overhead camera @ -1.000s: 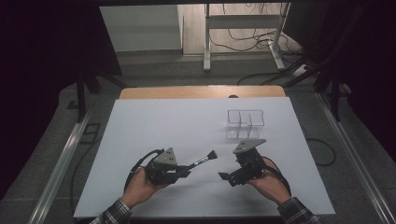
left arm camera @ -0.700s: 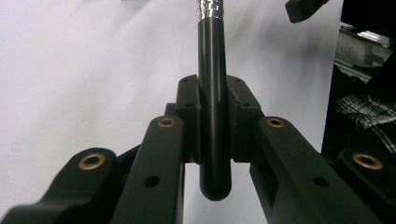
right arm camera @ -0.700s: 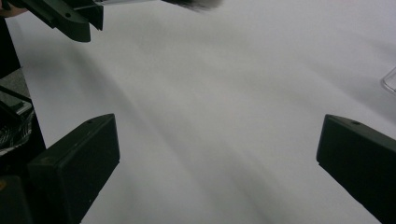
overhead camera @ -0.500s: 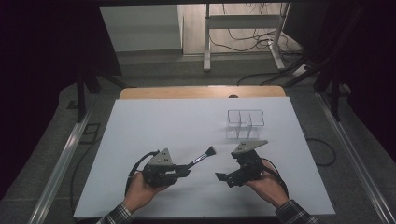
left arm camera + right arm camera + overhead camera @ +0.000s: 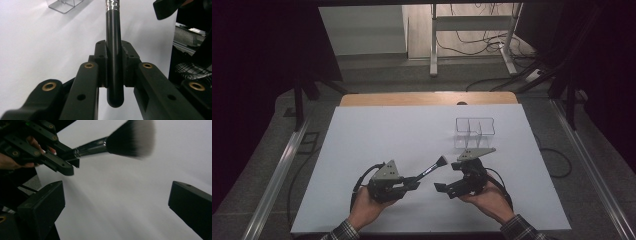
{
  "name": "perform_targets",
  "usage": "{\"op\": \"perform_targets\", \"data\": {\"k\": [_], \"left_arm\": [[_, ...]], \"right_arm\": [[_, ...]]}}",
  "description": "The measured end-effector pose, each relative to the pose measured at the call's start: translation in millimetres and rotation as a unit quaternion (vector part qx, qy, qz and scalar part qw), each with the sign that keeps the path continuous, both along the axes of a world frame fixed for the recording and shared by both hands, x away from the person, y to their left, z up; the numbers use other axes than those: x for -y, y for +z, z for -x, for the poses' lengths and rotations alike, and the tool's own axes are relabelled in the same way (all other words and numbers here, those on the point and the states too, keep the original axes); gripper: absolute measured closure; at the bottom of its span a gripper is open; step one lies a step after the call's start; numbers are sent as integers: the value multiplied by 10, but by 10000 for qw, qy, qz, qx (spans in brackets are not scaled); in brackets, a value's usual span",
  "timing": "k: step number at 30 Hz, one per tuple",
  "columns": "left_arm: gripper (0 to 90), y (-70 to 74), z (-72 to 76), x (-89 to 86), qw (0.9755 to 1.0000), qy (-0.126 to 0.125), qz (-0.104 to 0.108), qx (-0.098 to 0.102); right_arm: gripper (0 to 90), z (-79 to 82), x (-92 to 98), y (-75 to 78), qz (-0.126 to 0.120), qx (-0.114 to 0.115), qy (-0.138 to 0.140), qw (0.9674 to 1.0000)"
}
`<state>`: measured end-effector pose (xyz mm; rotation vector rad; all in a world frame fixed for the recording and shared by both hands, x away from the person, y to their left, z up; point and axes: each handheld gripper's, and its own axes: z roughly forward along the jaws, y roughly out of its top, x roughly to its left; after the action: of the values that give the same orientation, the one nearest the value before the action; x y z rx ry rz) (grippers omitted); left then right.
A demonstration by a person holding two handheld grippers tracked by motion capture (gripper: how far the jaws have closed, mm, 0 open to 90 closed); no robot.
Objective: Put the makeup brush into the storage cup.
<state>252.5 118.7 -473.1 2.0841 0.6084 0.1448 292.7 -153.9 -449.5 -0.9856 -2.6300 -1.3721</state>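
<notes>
A makeup brush (image 5: 430,170) with a black handle, silver ferrule and dark bristles is clamped in my left gripper (image 5: 413,184), pointing up and to the right over the white table (image 5: 362,145). In the left gripper view the handle (image 5: 113,45) stands between the closed pads. My right gripper (image 5: 442,188) sits just right of the brush, jaws wide apart and empty. In the right gripper view the bristle head (image 5: 131,138) hovers ahead of the open jaws, with the left gripper (image 5: 62,160) at the upper left.
A clear acrylic organizer (image 5: 474,131) with compartments stands on the table's right half, beyond the right gripper; its corner (image 5: 65,4) appears in the left gripper view. A wooden strip (image 5: 427,98) borders the far edge. Metal rails run along both sides.
</notes>
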Motion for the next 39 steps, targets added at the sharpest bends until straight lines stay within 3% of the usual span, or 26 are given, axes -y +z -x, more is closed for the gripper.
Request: {"op": "perform_targets", "data": {"k": [5, 10, 20, 26, 27, 28, 29, 30, 31, 33, 35, 36, 39], "left_arm": [[780, -6, -5, 30, 10000, -57, 34, -12], [780, -5, -9, 53, 9999, -103, 60, -17], [779, -31, -16, 93, 9999, -164, -42, -22], [777, -50, -20, 122, 9997, -191, -151, -52], [777, -59, -21, 129, 9996, -169, -229, -45], [776, -74, -33, 135, 9991, -204, -364, -61], [776, -74, -33, 135, 9991, -204, -364, -61], [776, -92, -24, 167, 9987, -207, -455, -64], [776, -92, -24, 167, 9987, -207, -455, -64], [776, -100, -21, 193, 9985, -187, -518, -63], [776, -103, -29, 202, 9980, -189, -595, -85], [771, -105, -32, 202, 9978, -231, -613, -83], [704, -98, -27, 225, 9976, -327, -612, -49]], "right_arm": [[100, -8, -60, 9, -170, -140, -57, 9997], [178, -21, -98, 7, -285, -143, -132, 9994], [278, -43, -123, -7, -475, -242, -240, 9983], [454, -59, -110, -31, -748, -509, -264, 9956], [515, -63, -102, -35, -817, -584, -234, 9947], [632, -79, -76, -47, -1089, -771, -145, 9909], [632, -79, -76, -47, -1089, -771, -145, 9909], [708, -93, -58, -51, -1344, -1010, -57, 9858], [708, -93, -58, -51, -1344, -1010, -57, 9858], [742, -108, -48, -66, -1586, -1246, -20, 9794], [748, -118, -47, -80, -1617, -1334, -44, 9778], [769, -131, -37, -98, -1791, -1533, -6, 9718], [772, -130, -42, -95, -1735, -1561, -2, 9724]]}}
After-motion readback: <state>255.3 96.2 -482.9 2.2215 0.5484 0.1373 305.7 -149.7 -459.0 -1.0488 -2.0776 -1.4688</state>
